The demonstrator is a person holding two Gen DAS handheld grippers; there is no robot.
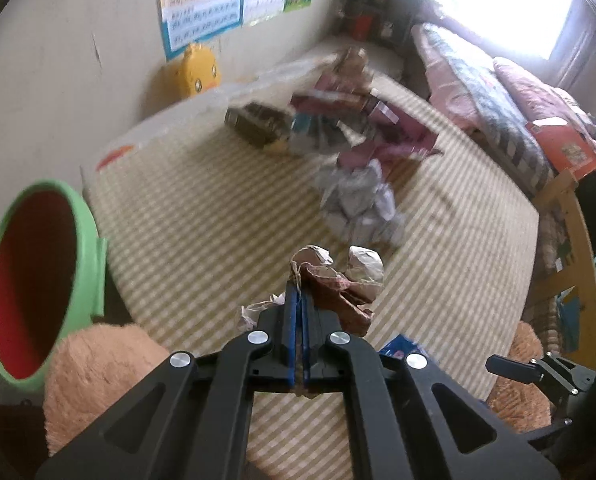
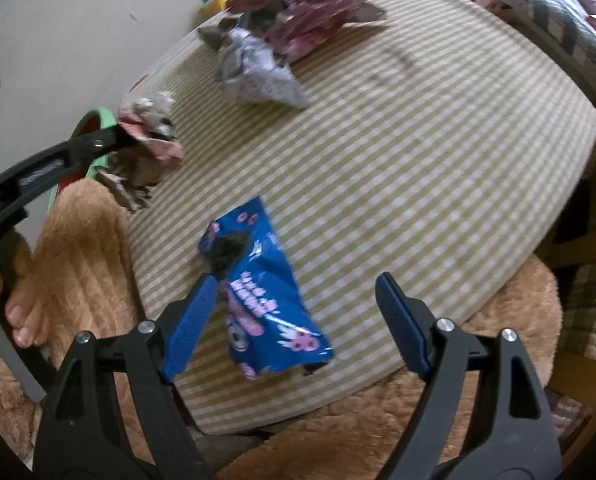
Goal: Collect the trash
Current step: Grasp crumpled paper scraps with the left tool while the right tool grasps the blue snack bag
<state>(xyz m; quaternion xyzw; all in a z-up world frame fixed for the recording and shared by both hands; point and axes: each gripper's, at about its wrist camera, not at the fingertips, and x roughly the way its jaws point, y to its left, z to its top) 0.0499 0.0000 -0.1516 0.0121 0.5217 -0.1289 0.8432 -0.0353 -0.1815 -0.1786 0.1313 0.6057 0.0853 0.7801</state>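
trash is partly in hand and mostly not yet collected. going left to right: the green bin with its red inside stands at the far left, beside the striped table, and nothing can be seen inside it from here. next, the left gripper is clamped tight on a crumpled brown-and-pink wrapper, lifted clear of the cloth; in the right wrist view the same wad hangs near the bin's rim, so dropping it in looks like the step under way. near the table's front edge lies the blue snack packet, flat and torn open, with the right gripper hovering over it, jaws spread wide, one pad just beside the packet and not pressing on it. that pickup seems next. further back a crumpled grey paper rests on the cloth, and behind it a blurred heap of pink and dark wrappers. so one piece is held, one is lined up, and the back pile is untouched.
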